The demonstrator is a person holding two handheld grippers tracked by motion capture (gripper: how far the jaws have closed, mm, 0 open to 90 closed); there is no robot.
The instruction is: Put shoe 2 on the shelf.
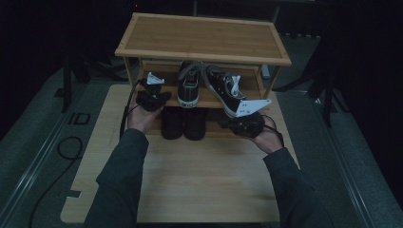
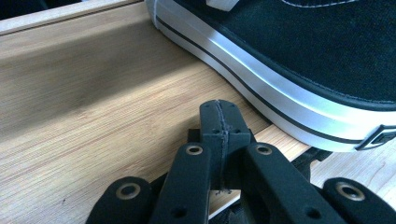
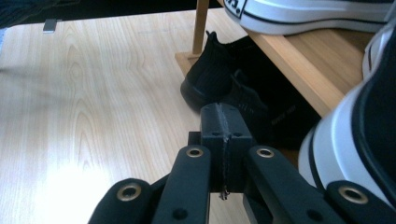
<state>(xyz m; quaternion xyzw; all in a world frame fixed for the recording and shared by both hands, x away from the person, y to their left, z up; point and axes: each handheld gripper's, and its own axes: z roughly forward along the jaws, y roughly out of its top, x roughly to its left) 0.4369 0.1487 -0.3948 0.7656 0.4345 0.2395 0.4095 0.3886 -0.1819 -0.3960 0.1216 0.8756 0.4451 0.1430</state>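
- On the counter, the left tool sat at ten o'clock with its jaws pressed together on nothing, just beside the white sole of the left sneaker.
- The right tool sat at two o'clock, jaws likewise closed and empty, close under the right sneaker.
- Both sneakers rested on the rack's middle shelf at twelve o'clock, the right one tilted over its front edge.
- Black shoes stood below them.
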